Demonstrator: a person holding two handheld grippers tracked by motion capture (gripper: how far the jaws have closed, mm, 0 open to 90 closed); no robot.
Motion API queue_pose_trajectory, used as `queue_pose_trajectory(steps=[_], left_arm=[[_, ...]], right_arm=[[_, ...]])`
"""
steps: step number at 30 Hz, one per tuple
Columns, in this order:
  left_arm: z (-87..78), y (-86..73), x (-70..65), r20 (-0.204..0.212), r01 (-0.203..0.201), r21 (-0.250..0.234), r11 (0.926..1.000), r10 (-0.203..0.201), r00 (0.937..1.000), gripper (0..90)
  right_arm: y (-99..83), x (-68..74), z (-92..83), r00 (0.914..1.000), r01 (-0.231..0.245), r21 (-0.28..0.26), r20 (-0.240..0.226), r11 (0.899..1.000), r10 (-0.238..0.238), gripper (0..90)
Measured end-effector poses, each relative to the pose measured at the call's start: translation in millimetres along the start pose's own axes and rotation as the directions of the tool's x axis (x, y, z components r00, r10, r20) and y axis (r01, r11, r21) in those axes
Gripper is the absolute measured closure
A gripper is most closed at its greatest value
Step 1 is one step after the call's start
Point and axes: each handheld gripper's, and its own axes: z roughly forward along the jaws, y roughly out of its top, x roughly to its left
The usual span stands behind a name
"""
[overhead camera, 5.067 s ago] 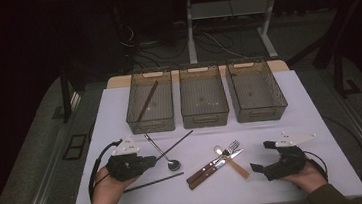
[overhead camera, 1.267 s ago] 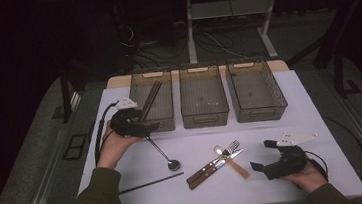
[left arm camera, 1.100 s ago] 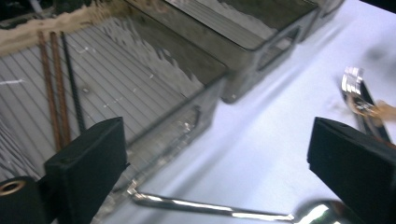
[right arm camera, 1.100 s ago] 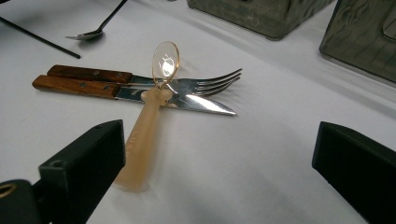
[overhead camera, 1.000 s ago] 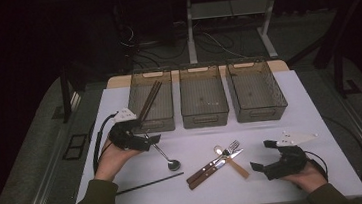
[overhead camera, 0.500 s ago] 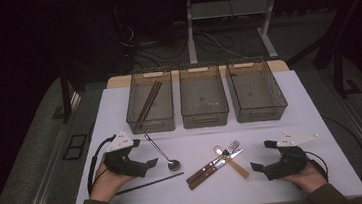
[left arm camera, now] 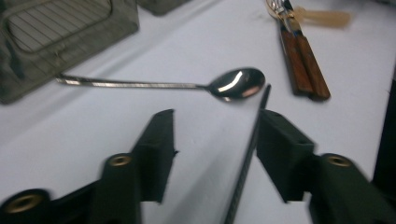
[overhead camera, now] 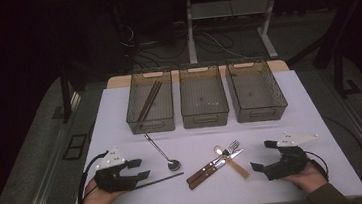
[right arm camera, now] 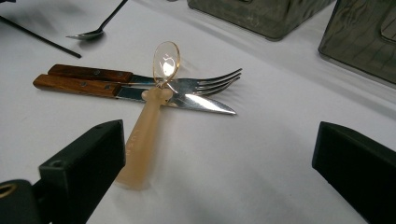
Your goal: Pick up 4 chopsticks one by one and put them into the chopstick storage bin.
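Chopstick (left arm camera: 245, 158) lay along the left claw (left arm camera: 212, 140), between its closing jaws, maybe touching one, not yet clenched.

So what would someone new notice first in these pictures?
Probably the three bins in a row at the far edge of the white table, the left one holding brown chopsticks. Then the loose cutlery in front: a long spoon, plus a wooden-handled fork and knife under a pale spoon. The left gripper straddles a black chopstick.

Black chopstick (left arm camera: 245, 158) blurred, bottom-cropped
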Motion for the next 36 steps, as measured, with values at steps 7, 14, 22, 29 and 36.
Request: queue_pose_trajectory(steps=[7,14,22,29,36], left_arm=[[-2.3,-13.0,0.5,0.02,-0.011,0.079,0.9968,0.009,0.9998,69.8],[0.0,-19.3,1.2,0.065,-0.057,0.148,0.9873,0.048,0.9967,76.9],[4.1,-22.6,1.1,0.067,-0.083,0.198,0.9768,0.071,0.9953,77.8],[4.5,-22.4,0.0,0.077,-0.131,0.208,0.9694,0.117,0.9901,82.1],[6.4,-21.4,-1.7,0.11,-0.151,0.208,0.9665,0.13,0.9854,85.0]], right_arm=[[-0.1,-0.5,0.3,1.0,0.002,0.001,0.0,1.0,-0.002,2.3],[-0.1,-0.2,0.4,1.0,0.004,0.002,-0.001,1.0,-0.004,2.3],[-0.2,-0.2,0.8,1.0,0.005,0.003,-0.002,1.0,-0.005,2.3],[-0.2,0.0,1.1,1.0,0.005,0.004,-0.002,1.0,-0.005,2.3],[-0.1,-0.1,1.2,1.0,0.005,0.005,-0.003,1.0,-0.005,2.3]])
